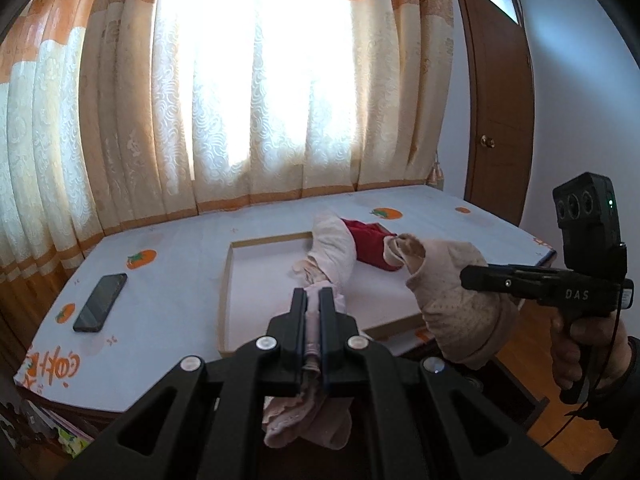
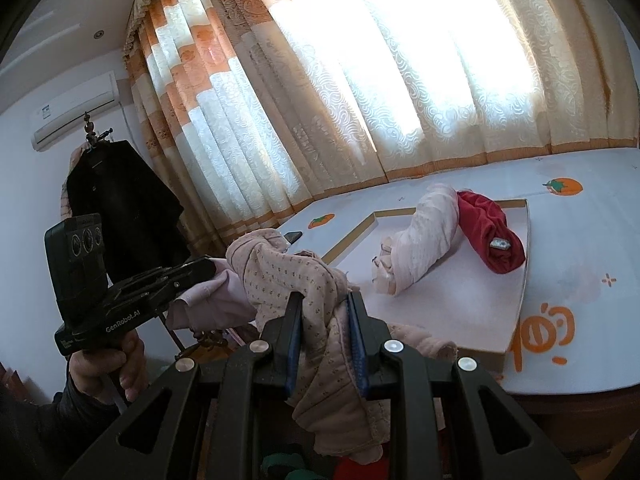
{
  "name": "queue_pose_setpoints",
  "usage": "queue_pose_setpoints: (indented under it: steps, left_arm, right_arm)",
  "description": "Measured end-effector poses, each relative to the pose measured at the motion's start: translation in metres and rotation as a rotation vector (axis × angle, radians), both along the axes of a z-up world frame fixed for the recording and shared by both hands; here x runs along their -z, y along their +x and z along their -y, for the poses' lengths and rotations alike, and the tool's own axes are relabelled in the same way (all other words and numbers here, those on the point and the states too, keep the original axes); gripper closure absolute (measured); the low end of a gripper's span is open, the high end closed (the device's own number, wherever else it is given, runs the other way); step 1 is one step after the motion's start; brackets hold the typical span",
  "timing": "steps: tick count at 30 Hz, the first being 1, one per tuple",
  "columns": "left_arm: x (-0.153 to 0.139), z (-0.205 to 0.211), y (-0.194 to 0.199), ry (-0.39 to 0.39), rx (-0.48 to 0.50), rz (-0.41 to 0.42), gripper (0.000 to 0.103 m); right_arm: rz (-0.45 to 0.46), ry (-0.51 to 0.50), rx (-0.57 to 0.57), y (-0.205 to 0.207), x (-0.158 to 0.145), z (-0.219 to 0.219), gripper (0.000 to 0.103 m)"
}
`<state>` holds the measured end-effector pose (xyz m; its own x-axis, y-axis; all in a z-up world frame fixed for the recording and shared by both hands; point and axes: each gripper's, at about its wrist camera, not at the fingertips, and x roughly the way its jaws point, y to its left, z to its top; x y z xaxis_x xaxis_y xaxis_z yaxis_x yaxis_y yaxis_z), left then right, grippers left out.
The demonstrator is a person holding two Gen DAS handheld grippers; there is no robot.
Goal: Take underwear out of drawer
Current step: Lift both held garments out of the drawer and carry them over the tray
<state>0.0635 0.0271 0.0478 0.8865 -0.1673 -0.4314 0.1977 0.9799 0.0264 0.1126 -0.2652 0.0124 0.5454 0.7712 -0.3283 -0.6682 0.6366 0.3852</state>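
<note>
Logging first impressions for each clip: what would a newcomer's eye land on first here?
Probably the bright curtained window filling the background. Next, the two claws up front: the left claw pinches pale pink fabric, the right claw clamps dotted beige underwear. Behind them, a red roll lies on a shallow tray.

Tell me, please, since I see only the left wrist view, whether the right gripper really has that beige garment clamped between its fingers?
Observer: Yes, the right gripper is shut on the beige dotted underwear, with cloth bunched between both pads.
Operator: Thank you. Does anything lie below it?
Observer: Green cloth and red cloth show beneath the hanging underwear.
Operator: And the red roll on the tray?
Observer: Its near end shows a small silvery tag.
</note>
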Motion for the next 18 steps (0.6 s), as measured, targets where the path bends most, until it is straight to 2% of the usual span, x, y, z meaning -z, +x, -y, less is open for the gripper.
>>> queue_pose_setpoints:
  steps: [18]
  left_arm:
    - [-0.010, -0.011, 0.070, 0.048, -0.034, 0.016, 0.100]
  right_arm:
    - [-0.007, -0.015, 0.013, 0.055, -0.038, -0.035, 0.079]
